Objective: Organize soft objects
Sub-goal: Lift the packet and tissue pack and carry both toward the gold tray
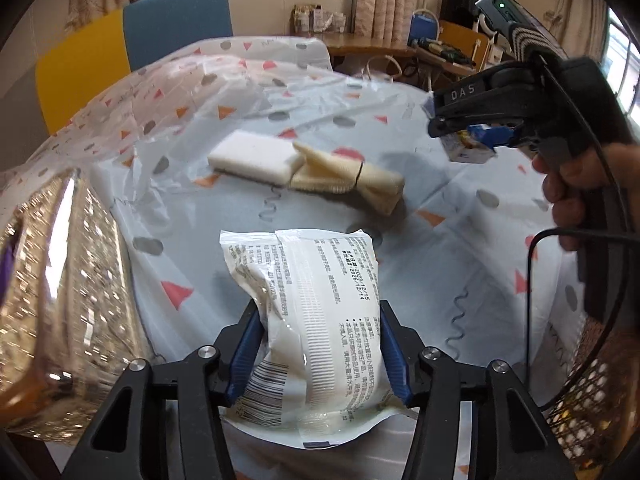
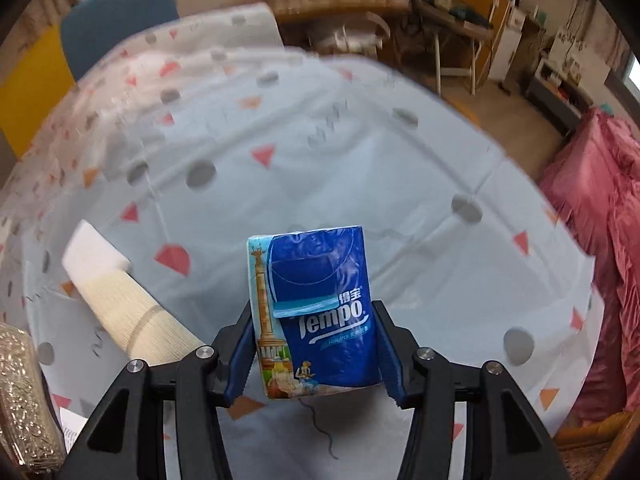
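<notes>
Left wrist view: the left gripper [image 1: 318, 354] has its blue fingers [image 1: 244, 354] closed on the lower half of a white plastic packet [image 1: 310, 312] printed with a barcode and small text. The packet sticks forward over the table [image 1: 460, 248], which is covered in a pale blue cloth with triangles and dots. To carry it well, the squeeze should probably stay gentle and even, since the packet looks soft and could slip or bulge. Ahead on the cloth lie a white sponge block [image 1: 254, 156] and a cream rolled cloth [image 1: 348, 178] bound by a thin band, the two touching. At the left edge sits a shiny gold patterned container [image 1: 60, 288]. At upper right a hand [image 1: 568, 188] holds the right gripper [image 1: 460, 136], raised above the table and pinching a small blue pack.

Right wrist view: this view is blurred. The right gripper [image 2: 314, 350] grips a blue tissue pack [image 2: 316, 312] marked Tempo, held upright between its fingers above the table [image 2: 440, 272]. The sponge block [image 2: 94, 250] and rolled cloth [image 2: 140, 316] lie near on the left, so any lowering there risks knocking them. The gold container [image 2: 24, 396] shows at the lower left corner. A pink fabric heap [image 2: 600, 240] sits beyond the table's right edge.
</notes>
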`<state>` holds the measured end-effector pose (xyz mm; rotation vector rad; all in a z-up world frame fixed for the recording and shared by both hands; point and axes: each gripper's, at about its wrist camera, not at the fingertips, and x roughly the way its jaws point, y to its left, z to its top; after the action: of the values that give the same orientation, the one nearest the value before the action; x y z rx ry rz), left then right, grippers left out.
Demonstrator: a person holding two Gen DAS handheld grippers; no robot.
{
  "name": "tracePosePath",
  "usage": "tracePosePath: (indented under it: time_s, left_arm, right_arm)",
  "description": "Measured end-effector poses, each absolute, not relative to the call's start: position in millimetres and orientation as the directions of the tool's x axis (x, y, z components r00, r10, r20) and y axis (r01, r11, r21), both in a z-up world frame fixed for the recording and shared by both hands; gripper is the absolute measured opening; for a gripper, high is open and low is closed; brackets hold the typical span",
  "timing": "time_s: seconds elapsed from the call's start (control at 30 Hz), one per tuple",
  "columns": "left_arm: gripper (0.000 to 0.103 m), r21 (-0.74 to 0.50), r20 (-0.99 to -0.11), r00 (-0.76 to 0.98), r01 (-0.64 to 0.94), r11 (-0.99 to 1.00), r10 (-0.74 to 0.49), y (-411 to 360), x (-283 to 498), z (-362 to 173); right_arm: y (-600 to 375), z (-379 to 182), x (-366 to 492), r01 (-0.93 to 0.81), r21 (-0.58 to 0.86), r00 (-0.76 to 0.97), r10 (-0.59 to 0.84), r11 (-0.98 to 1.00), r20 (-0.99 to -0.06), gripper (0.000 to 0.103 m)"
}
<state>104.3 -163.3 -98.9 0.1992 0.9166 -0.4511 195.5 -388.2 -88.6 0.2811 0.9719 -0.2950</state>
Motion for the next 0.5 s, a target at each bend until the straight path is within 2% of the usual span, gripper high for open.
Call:
tracePosePath:
  time_s: [0.17, 0.23, 0.37, 0.5]
  left_arm:
    - [0.056, -0.033, -0.750, 0.593, 0.408, 0.912, -0.292, -146.5, 104.6, -60.7]
    - [0.056, -0.017, -0.729, 0.624, 0.396, 0.918, -0.282, -139.6, 102.8, -47.1]
    - [0.056, -0.010, -0.685, 0.673, 0.372, 0.928, -0.277, -122.8, 100.7, -21.1]
    - [0.056, -0.034, -0.677, 0.689, 0.322, 0.946, -0.259, -105.3, 106.7, -4.7]
  right_arm:
    - [-348.6, -70.2, 190.5, 0.192, 0.172, 0.623, 0.016, 0.966, -0.782, 0.054]
    - [-333.1, -76.3, 196.5, 0.163, 0.165, 0.597, 0.036, 0.973, -0.801, 0.054]
    - [-317.8, -91.3, 199.8, 0.135, 0.260, 0.536, 0.150, 0.956, -0.831, 0.054]
    - [-268.7, -114.1, 196.8, -0.043, 0.235, 0.421, 0.231, 0.971, -0.877, 0.054]
